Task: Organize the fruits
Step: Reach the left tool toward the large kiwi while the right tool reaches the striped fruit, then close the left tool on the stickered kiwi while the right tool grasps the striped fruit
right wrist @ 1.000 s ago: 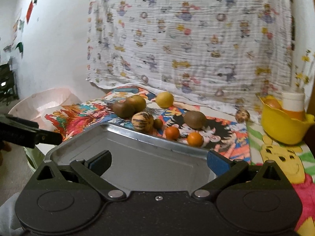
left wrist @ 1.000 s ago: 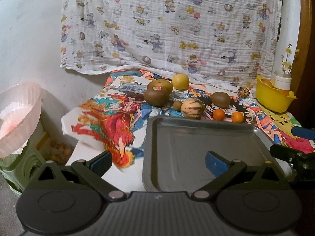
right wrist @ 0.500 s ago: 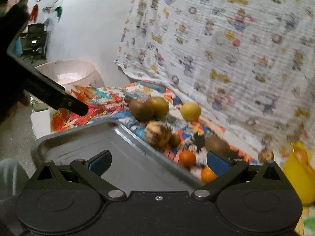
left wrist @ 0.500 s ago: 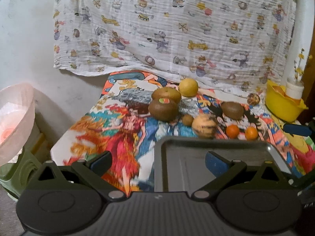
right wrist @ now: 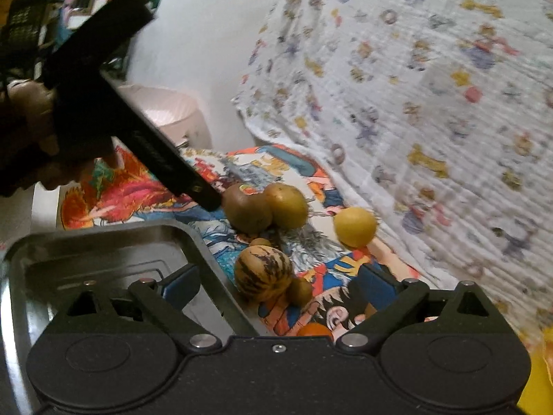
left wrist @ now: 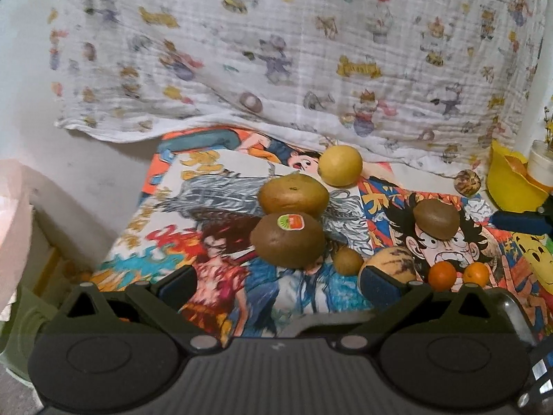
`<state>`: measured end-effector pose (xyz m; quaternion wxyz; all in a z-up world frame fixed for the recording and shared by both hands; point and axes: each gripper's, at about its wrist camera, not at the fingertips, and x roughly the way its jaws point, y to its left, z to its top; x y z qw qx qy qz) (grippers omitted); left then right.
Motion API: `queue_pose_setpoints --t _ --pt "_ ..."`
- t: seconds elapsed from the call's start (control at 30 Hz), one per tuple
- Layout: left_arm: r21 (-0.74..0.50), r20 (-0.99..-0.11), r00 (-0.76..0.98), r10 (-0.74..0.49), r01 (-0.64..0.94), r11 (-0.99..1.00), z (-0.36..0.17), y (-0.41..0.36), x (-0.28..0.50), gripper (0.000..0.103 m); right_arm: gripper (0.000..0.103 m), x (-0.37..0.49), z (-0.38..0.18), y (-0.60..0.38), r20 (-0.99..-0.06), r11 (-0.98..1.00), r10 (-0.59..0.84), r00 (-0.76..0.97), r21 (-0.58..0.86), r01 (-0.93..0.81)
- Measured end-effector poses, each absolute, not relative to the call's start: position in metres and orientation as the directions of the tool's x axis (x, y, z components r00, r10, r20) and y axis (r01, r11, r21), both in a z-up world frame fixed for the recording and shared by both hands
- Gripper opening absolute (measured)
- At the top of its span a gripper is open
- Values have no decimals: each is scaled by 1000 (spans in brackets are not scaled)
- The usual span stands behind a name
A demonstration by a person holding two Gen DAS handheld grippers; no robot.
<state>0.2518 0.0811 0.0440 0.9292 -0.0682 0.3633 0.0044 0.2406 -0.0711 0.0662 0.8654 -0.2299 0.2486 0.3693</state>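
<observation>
Fruits lie on a cartoon-print cloth (left wrist: 214, 186). A brown fruit with a sticker (left wrist: 287, 238) sits in front of a second brown fruit (left wrist: 293, 195) and a yellow one (left wrist: 340, 166). My left gripper (left wrist: 276, 282) is open and empty, just short of the stickered fruit. A striped fruit (right wrist: 262, 273) lies ahead of my right gripper (right wrist: 278, 283), in line with the gap between its fingers. Those jaws are closing, and the pads do not touch it. A small brown fruit (right wrist: 300, 290) rests beside the striped one. The grey metal tray (right wrist: 103, 252) lies at the lower left.
Two small oranges (left wrist: 442, 275), a third brown fruit (left wrist: 437, 218) and a speckled ball (left wrist: 468, 181) lie to the right. A yellow bowl (left wrist: 511, 186) stands at the far right, a pink basket (right wrist: 162, 107) off the table's left. Printed fabric hangs behind.
Both grippers have moved in toward the fruits. The tray has slid to the bottom of the left view and to the left of the right view. The right gripper has rolled.
</observation>
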Motion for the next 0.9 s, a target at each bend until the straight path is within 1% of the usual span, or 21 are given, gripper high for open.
queue_pose_setpoints --t 0.13,0.27,0.43,0.53,0.63,0.8,0.9 --pt "-118 -694 718 -54 -40 992 33 79 274 102 89 254 56 -62 -619 602 537 573 -195 -774" --pt "-132 -701 710 -62 -44 990 25 82 289 102 84 267 47 -56 -631 590 548 549 -174 -789" --pt "-172 -703 706 -89 -47 984 17 89 301 97 75 277 38 -49 -650 563 557 517 -163 -810" --pt "-205 -698 706 -118 -39 978 13 91 307 94 71 282 32 -46 -663 557 555 503 -154 -816" --pt "-239 -695 703 -151 -28 971 9 93 311 92 69 287 29 -45 -672 556 556 488 -135 -820" --pt "-272 -682 709 -182 -15 962 5 97 315 89 69 289 26 -42 -669 544 568 479 -130 -829" --pt "-286 -675 713 -189 -17 958 3 99 316 85 68 291 25 -39 -670 536 572 474 -132 -834"
